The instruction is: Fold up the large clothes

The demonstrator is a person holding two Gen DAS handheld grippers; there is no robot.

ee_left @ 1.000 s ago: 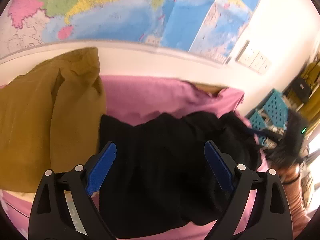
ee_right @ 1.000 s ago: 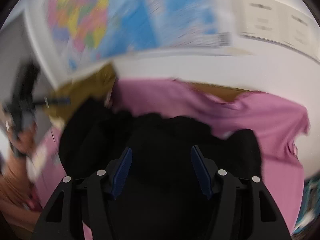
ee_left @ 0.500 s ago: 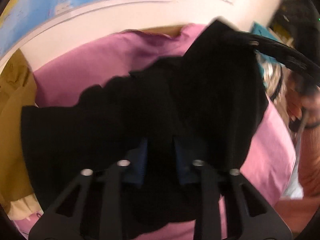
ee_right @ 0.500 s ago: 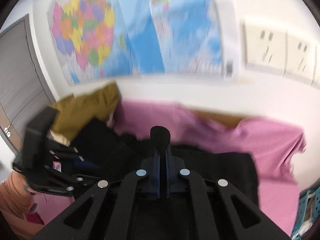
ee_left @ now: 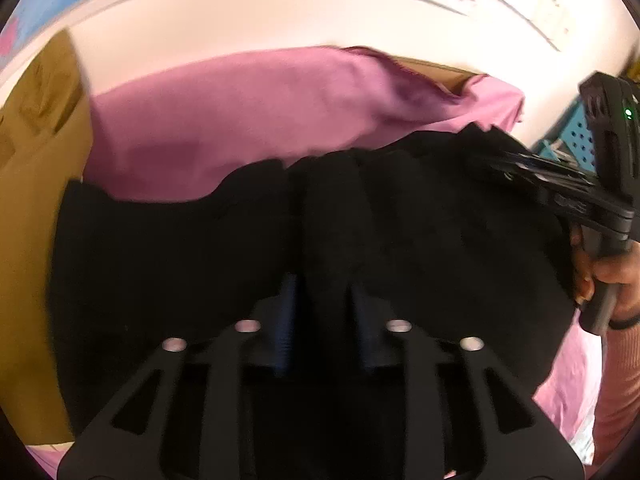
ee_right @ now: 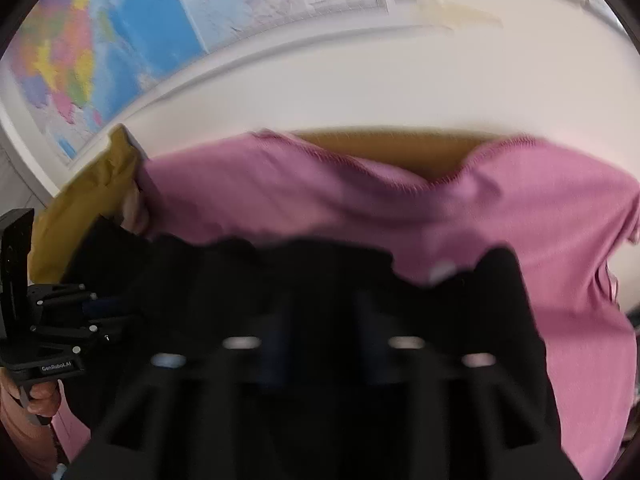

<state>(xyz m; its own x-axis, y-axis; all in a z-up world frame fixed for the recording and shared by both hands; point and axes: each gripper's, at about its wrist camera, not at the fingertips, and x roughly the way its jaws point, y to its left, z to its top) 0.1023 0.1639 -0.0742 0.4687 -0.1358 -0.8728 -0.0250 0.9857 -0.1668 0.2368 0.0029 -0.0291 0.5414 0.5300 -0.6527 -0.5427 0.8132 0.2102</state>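
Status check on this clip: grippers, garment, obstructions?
Left gripper and right gripper jaws just reopening, black garment fold between each. Garment bunched on pink cloth. No obstruction seen.

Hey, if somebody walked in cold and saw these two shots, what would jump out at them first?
A big black garment heaped across the middle, lying on a pink cloth spread behind it. The left gripper has black fabric between its blue pads. A mustard cloth sits at the left, and a colourful map hangs on the wall.
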